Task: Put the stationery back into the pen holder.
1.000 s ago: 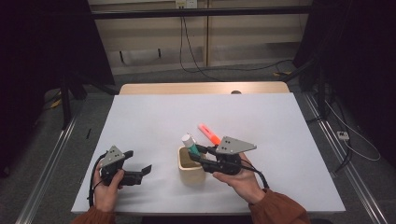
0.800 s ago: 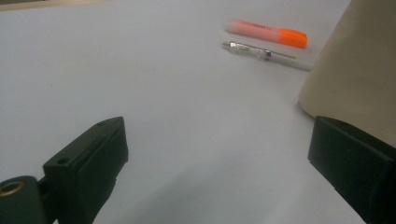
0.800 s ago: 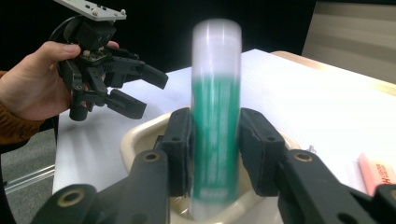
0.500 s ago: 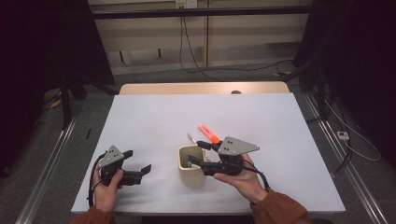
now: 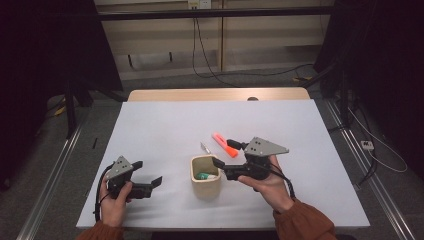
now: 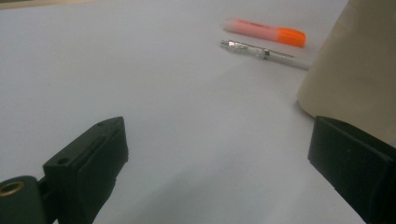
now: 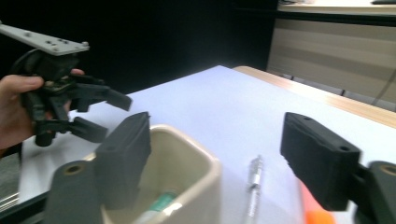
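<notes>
A beige cup [image 5: 205,181] stands at the table's front middle, with a green-capped white marker [image 5: 204,176] lying inside it. Just beyond the cup lie an orange highlighter [image 5: 225,145] and a clear pen [image 5: 206,148]. My right gripper [image 5: 226,154] is open, one jaw over the cup's right rim and the other by the highlighter. In the right gripper view the cup [image 7: 201,163], the marker [image 7: 161,203], the pen [image 7: 253,184] and the highlighter [image 7: 310,207] lie between or below the open jaws. My left gripper [image 5: 147,172] rests open left of the cup, holding nothing.
The white table [image 5: 165,125] ends in a wooden strip [image 5: 215,94] at the far side. The left gripper view looks across the table at the highlighter [image 6: 266,31], pen [image 6: 264,52] and cup wall [image 6: 355,79]. Cables run on the floor behind.
The green-capped marker, which stood up out of the cup by the right gripper, now lies inside the cup. The right gripper has drawn slightly to the right. The left gripper has stayed put.
</notes>
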`<state>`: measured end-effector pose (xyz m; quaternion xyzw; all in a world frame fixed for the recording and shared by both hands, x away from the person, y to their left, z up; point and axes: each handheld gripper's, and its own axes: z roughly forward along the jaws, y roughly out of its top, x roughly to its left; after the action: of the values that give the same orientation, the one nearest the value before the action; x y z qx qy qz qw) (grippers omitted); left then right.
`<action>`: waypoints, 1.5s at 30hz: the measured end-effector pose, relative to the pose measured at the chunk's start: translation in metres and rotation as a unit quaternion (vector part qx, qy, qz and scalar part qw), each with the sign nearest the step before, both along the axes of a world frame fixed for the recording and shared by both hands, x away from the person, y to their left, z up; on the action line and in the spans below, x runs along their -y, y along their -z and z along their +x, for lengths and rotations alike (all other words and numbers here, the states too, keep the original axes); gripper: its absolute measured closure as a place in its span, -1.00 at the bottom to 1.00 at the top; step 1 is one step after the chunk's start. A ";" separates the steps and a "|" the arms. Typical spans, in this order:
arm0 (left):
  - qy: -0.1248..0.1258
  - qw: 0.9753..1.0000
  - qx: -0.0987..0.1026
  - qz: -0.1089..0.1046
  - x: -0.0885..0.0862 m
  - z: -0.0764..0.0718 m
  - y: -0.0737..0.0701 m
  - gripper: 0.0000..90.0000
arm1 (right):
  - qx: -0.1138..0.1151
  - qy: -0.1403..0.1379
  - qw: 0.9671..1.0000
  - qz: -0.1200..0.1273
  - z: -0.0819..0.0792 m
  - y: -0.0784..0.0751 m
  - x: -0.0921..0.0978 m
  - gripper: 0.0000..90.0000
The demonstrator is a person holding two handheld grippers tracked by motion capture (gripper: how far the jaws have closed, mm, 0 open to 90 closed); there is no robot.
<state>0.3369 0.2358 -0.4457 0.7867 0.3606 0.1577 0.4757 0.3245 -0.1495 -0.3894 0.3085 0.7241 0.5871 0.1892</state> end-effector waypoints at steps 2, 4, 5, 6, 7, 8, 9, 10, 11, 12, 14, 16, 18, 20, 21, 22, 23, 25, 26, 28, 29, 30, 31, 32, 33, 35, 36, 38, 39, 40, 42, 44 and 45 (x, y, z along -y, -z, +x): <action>0.001 1.000 0.000 0.000 0.000 0.000 0.000 -0.89 | -0.005 0.007 1.000 -0.003 0.002 -0.001 0.004 -0.57; 0.002 1.000 -0.001 0.001 0.000 0.000 0.000 -0.89 | -0.010 0.016 1.000 -0.006 0.004 -0.002 0.009 -0.62; 0.002 1.000 0.000 0.000 0.000 0.000 0.000 -0.89 | -0.012 0.021 1.000 -0.008 0.005 -0.002 0.011 -0.65; 0.002 1.000 0.000 0.001 0.000 0.000 0.000 -0.89 | -0.016 0.023 1.000 -0.009 0.006 -0.001 0.013 -0.67; 0.001 1.000 0.000 0.000 0.000 0.000 0.000 -0.89 | -0.018 0.028 0.999 -0.011 0.007 -0.001 0.016 -0.68; 0.001 1.000 -0.001 -0.002 0.000 0.000 0.000 -0.89 | -0.021 0.032 0.999 -0.012 0.008 -0.001 0.018 -0.68; 0.001 1.000 -0.001 -0.002 0.000 0.000 0.000 -0.89 | -0.025 0.035 0.999 -0.012 0.009 -0.002 0.021 -0.68; -0.002 1.000 -0.001 -0.003 0.000 0.000 0.000 -0.89 | -0.029 0.039 0.999 -0.011 0.010 -0.002 0.025 -0.69; -0.001 1.000 -0.001 -0.003 0.000 0.000 0.000 -0.89 | -0.034 0.043 0.998 -0.011 0.011 -0.002 0.028 -0.72; -0.002 1.000 -0.001 -0.003 0.000 0.000 0.000 -0.89 | -0.039 0.045 0.998 -0.014 0.013 -0.002 0.032 -0.75; -0.001 1.000 -0.001 -0.002 0.000 0.001 0.000 -0.89 | -0.046 0.055 0.997 -0.022 0.015 0.000 0.037 -0.78; -0.002 1.000 -0.004 -0.002 0.000 0.001 0.000 -0.89 | -0.055 0.063 0.996 -0.029 0.018 0.003 0.041 -0.79; -0.001 1.000 -0.005 -0.002 0.000 0.001 0.000 -0.89 | -0.067 0.072 0.995 -0.035 0.021 0.006 0.044 -0.79; 0.000 1.000 -0.004 -0.002 0.000 0.001 0.001 -0.89 | -0.078 0.073 0.993 -0.045 0.023 0.010 0.045 -0.81; 0.000 1.000 -0.004 -0.002 0.000 0.001 0.001 -0.89 | -0.083 0.075 0.992 -0.052 0.024 0.012 0.045 -0.82; 0.001 1.000 -0.004 -0.001 0.000 0.001 0.001 -0.89 | -0.084 0.075 0.992 -0.058 0.025 0.013 0.046 -0.82; 0.002 1.000 -0.006 -0.001 0.000 0.001 0.001 -0.89 | -0.087 0.076 0.991 -0.065 0.026 0.014 0.046 -0.82; 0.003 1.000 -0.007 -0.003 0.001 0.001 0.001 -0.89 | -0.093 0.077 0.990 -0.075 0.027 0.015 0.047 -0.84; 0.003 1.000 -0.007 -0.003 0.001 0.001 0.001 -0.89 | -0.095 0.075 0.989 -0.080 0.029 0.016 0.048 -0.84; 0.004 1.000 -0.005 -0.001 0.001 0.001 0.001 -0.89 | -0.102 0.076 0.988 -0.089 0.031 0.018 0.049 -0.84; 0.003 1.000 -0.003 0.000 0.000 0.001 0.001 -0.89 | -0.106 0.077 0.987 -0.092 0.032 0.019 0.050 -0.84; 0.002 1.000 -0.005 -0.002 0.001 0.001 0.001 -0.89 | -0.111 0.076 0.986 -0.094 0.033 0.019 0.051 -0.84; 0.002 1.000 -0.006 -0.001 0.000 0.001 0.001 -0.89 | -0.114 0.070 0.986 -0.097 0.035 0.020 0.052 -0.84; 0.002 1.000 -0.006 -0.001 0.000 0.001 0.001 -0.89 | -0.121 0.067 0.985 -0.099 0.036 0.022 0.053 -0.85; 0.004 1.000 -0.007 -0.001 0.001 0.002 0.001 -0.89 | -0.129 0.067 0.984 -0.103 0.038 0.023 0.054 -0.85; 0.003 1.000 -0.007 -0.004 0.001 0.002 0.001 -0.89 | -0.137 0.068 0.982 -0.114 0.041 0.026 0.055 -0.86; 0.003 1.000 -0.007 -0.004 0.001 0.002 0.001 -0.89 | -0.143 0.071 0.980 -0.116 0.043 0.027 0.056 -0.86; 0.006 1.000 -0.007 -0.002 0.001 0.002 0.001 -0.89 | -0.153 0.071 0.978 -0.119 0.047 0.030 0.057 -0.87; 0.004 1.000 -0.008 -0.004 0.001 0.002 0.001 -0.89 | -0.159 0.070 0.978 -0.118 0.048 0.031 0.057 -0.87; 0.004 1.000 -0.008 -0.005 0.001 0.002 0.001 -0.89 | -0.159 0.070 0.977 -0.120 0.050 0.033 0.057 -0.87; 0.004 1.000 -0.008 -0.006 0.001 0.002 0.001 -0.89 | -0.166 0.069 0.976 -0.124 0.054 0.035 0.057 -0.87; 0.005 1.000 -0.007 -0.002 0.001 0.002 0.001 -0.89 | -0.167 0.068 0.975 -0.129 0.057 0.035 0.055 -0.86; 0.006 1.000 -0.007 -0.003 0.001 0.003 0.001 -0.89 | -0.168 0.067 0.975 -0.130 0.059 0.035 0.055 -0.84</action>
<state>0.3394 0.2343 -0.4471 0.7886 0.3600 0.1481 0.4760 0.3839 -0.2040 -0.4248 0.4237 0.7934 0.4132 0.1423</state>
